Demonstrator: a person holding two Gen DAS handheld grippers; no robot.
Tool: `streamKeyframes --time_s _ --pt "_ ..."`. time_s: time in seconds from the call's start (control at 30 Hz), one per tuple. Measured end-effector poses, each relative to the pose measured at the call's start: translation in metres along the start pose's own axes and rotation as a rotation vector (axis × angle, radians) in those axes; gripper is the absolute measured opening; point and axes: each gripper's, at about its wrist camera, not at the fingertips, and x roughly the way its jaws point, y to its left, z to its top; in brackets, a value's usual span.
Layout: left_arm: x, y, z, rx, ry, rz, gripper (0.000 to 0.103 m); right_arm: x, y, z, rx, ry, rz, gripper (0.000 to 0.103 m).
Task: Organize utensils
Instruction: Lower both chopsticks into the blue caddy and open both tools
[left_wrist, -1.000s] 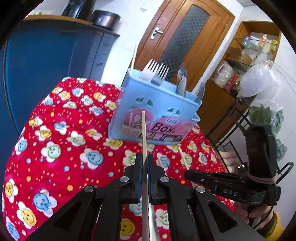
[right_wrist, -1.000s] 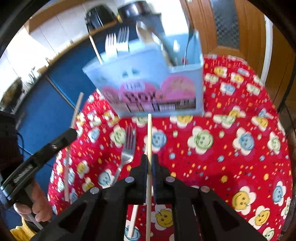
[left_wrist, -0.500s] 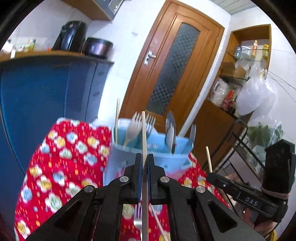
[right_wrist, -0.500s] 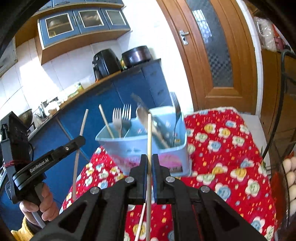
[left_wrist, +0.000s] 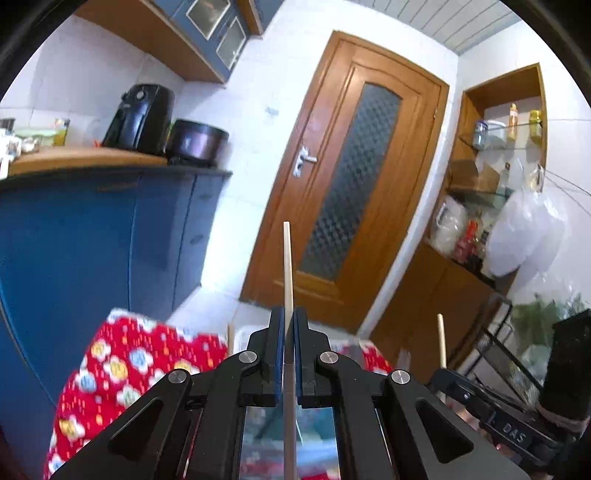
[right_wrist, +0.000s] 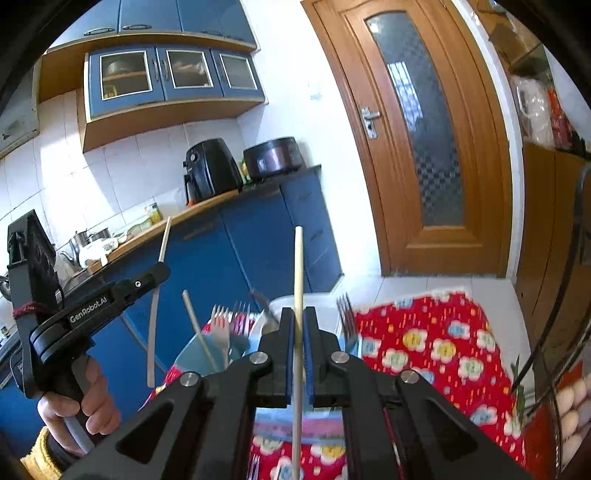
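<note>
My left gripper (left_wrist: 289, 325) is shut on a wooden chopstick (left_wrist: 287, 266) that points up past the fingers. My right gripper (right_wrist: 298, 325) is shut on a second chopstick (right_wrist: 298, 269), also upright. The light blue utensil box (right_wrist: 207, 354) stands on the red flowered cloth (right_wrist: 424, 343) just below and ahead of the right gripper; it holds forks (right_wrist: 221, 321), a spoon and another chopstick (right_wrist: 201, 336). In the left wrist view only the box's rim (left_wrist: 243, 332) shows behind the fingers. The left gripper also shows in the right wrist view (right_wrist: 162, 267), left of the box and raised.
A blue cabinet (left_wrist: 92, 229) with a black air fryer (left_wrist: 140, 118) and a pot (left_wrist: 195, 142) stands behind the table. A wooden door (left_wrist: 351, 192) is beyond. A wire rack with eggs (right_wrist: 569, 410) is at the right. The right gripper with its chopstick (left_wrist: 441, 341) appears at lower right.
Both grippers have tilted upward and risen, each still holding its chopstick. The box has dropped to the bottom of both views and the table mostly left the left wrist view.
</note>
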Motion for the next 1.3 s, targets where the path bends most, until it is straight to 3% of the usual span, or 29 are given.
streamKeyframes --time_s 0.2,0.8,1.03,1.3 --pt "0.022 0.004 0.007 -0.001 -0.08 0.051 0.004 0.016 -0.003 0.011 -0.003 -0.047 -0.01 0.006" --pt "0.048 -0.005 -0.035 0.142 -0.183 0.158 0.004 0.058 -0.003 0.013 -0.088 -0.204 -0.098 0.006" --pt "0.048 -0.001 -0.047 0.145 -0.173 0.168 0.004 0.059 -0.003 -0.002 -0.115 -0.196 -0.125 0.006" --pt "0.042 0.003 -0.051 0.124 -0.144 0.175 0.004 0.05 -0.002 -0.006 -0.105 -0.174 -0.095 0.007"
